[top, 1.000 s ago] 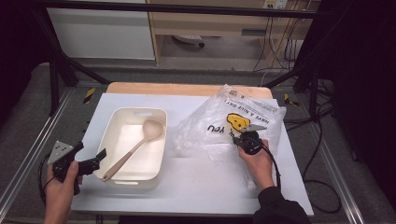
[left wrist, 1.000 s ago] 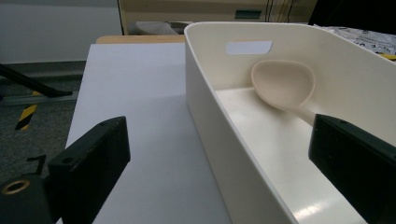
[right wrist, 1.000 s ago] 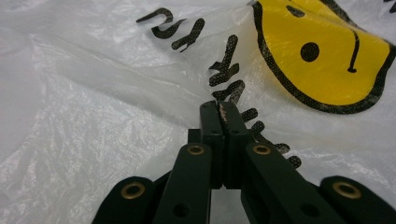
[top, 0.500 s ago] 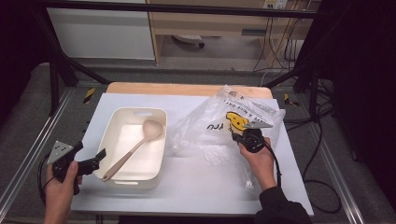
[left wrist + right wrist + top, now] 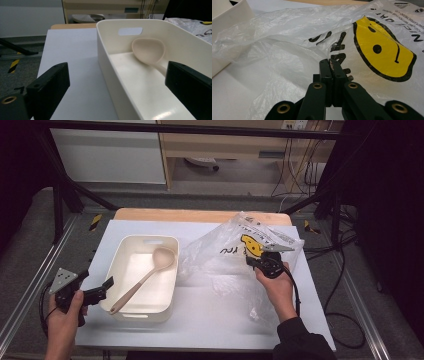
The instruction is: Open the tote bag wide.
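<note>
Right tool clamped on a thin fold of clear plastic bag, raised above the white counter.

Jaws pressed flat together, film pinched between them; bag with yellow smiley print draped right of the cream tub, mouth sagging toward it. Left tool spread wide, empty, beside the tub's near-left corner, aimed at the wooden spoon lying inside. Best handled by lifting slowly, keeping the pinch firm, holding the mouth open and clear of the tub's rim.
</note>
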### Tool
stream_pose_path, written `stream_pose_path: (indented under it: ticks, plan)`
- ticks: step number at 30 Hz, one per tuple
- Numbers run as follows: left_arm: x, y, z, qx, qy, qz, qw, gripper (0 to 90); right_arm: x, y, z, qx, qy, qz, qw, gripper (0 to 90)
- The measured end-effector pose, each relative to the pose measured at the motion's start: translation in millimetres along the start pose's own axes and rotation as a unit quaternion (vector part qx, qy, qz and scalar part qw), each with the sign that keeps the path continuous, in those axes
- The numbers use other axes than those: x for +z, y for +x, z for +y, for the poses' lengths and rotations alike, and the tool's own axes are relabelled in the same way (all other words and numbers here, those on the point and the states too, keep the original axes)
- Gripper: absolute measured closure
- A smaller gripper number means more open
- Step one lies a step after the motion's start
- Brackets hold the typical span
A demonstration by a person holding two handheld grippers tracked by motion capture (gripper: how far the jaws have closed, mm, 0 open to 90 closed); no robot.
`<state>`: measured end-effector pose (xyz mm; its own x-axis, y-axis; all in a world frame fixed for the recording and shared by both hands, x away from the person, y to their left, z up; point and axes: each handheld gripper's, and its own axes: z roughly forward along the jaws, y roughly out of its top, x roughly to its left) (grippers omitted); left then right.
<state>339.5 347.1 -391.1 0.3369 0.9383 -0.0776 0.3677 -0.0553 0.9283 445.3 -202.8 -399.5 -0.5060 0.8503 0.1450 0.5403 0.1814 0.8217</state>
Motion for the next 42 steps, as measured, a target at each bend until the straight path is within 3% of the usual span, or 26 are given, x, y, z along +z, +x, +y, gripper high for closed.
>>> stream_pose_path:
  ticks: [10,16,26,33,42]
  plan:
    - [-7.3,-14.8,26.4,0.017,0.002,-0.016,0.9997,5.8,-1.0,-1.4,2.0,0.0,-0.008,0.009,0.9999,90.0]
    - [-7.1,-20.5,39.3,0.02,0.02,-0.028,0.9992,5.9,-0.8,1.9,1.9,-0.006,-0.009,0.014,0.9998,90.0]
    - [-2.4,-39.3,42.5,0.032,0.034,-0.056,0.9973,5.8,3.3,2.5,-4.4,-0.012,0.001,0.014,0.9998,90.0]
    - [-0.8,-49.0,42.8,0.043,0.049,-0.062,0.9959,5.7,4.6,2.3,-6.0,-0.014,0.003,0.015,0.9998,90.0]
    - [0.2,-55.3,44.6,0.031,0.074,-0.073,0.9941,5.9,5.3,1.6,-7.2,-0.012,0.004,0.017,0.9998,90.0]
